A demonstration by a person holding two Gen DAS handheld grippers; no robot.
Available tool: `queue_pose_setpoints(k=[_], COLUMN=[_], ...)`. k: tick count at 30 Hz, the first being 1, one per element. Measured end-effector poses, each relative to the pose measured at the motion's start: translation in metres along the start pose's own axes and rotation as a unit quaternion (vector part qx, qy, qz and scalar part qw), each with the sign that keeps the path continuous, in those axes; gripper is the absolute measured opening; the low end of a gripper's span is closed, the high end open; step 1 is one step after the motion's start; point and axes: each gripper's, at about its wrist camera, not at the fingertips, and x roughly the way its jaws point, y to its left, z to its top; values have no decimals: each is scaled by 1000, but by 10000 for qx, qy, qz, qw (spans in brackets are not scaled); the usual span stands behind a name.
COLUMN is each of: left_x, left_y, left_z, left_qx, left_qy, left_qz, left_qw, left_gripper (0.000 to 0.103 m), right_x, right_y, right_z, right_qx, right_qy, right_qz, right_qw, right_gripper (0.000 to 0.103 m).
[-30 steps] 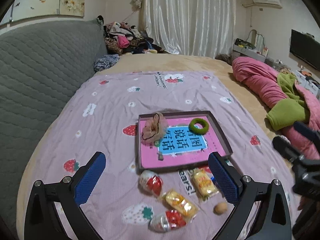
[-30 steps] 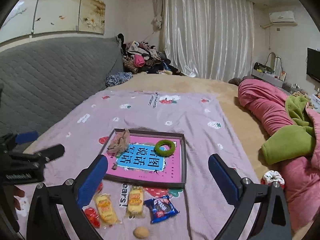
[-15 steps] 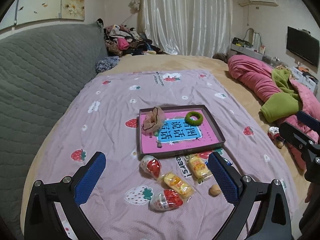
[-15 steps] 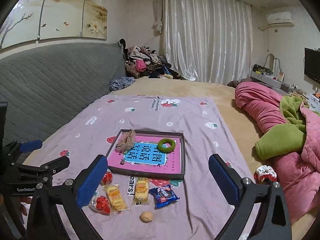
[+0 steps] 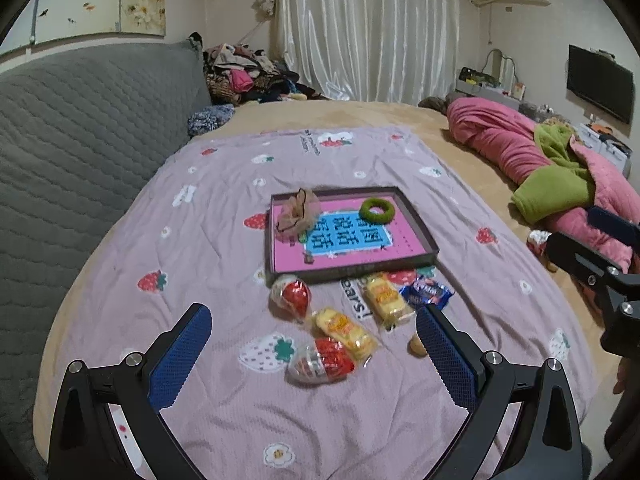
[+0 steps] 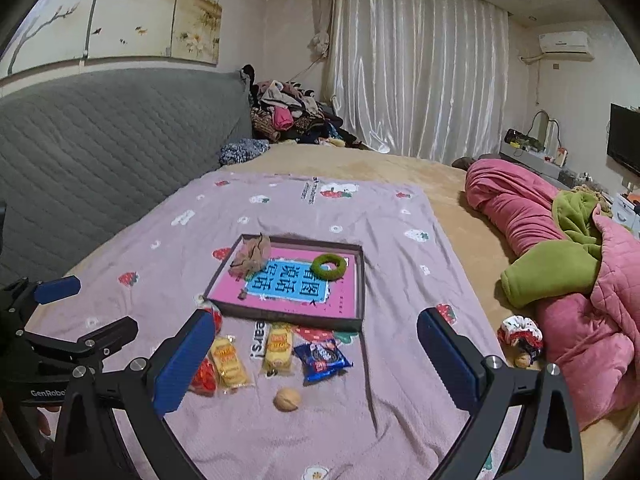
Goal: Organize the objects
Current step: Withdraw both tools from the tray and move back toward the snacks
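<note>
A shallow box tray (image 5: 420,226) (image 6: 362,280) with a pink printed floor lies on the lilac strawberry sheet. Inside it sit a green scrunchie (image 5: 376,209) (image 6: 329,266) and a beige-pink frilly scrunchie (image 5: 296,216) (image 6: 251,258). In front of the tray lie two yellow snack packs (image 5: 386,300) (image 6: 279,346), a blue snack pack (image 5: 427,292) (image 6: 322,360), two red-and-clear egg-shaped packs (image 5: 291,296) and a walnut (image 6: 286,399). My left gripper (image 5: 314,342) and right gripper (image 6: 316,354) both hover open above the snacks, holding nothing.
A grey quilted headboard (image 5: 80,128) runs along the left. A pink and green quilt (image 6: 560,256) is heaped on the right, with a red-white scrunchie (image 6: 519,334) and a second nut beside it. Clothes (image 6: 292,116) are piled at the far end, before white curtains.
Both grippers have drawn back and up from the tray, so the tray and snacks look smaller and farther. Nothing on the bed has moved.
</note>
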Motion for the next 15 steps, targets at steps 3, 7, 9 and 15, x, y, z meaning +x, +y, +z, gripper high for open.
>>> queue_pose_setpoints(k=[3,7,9,15], left_x=[3,5,6,10], left_y=[2,6,7,10], left_z=[-9,-19,-23,-30], left_qx=[-46,-97,-99,-54], left_qy=[70,102,121,166], left_qz=[-37,-46,-24,40], left_qw=[10000,9999,9999,9998], left_gripper=[102,102,102,102], right_x=[-1,0,0,7], right_y=[3,5,7,10], right_z=[-7,-16,-20,-30], right_qx=[-38,-42,-44,-36], right_qy=[43,94,110,196], right_qz=[-1,32,43,84], right_qw=[10000,9999,9999,9998], right_gripper=[102,102,102,102])
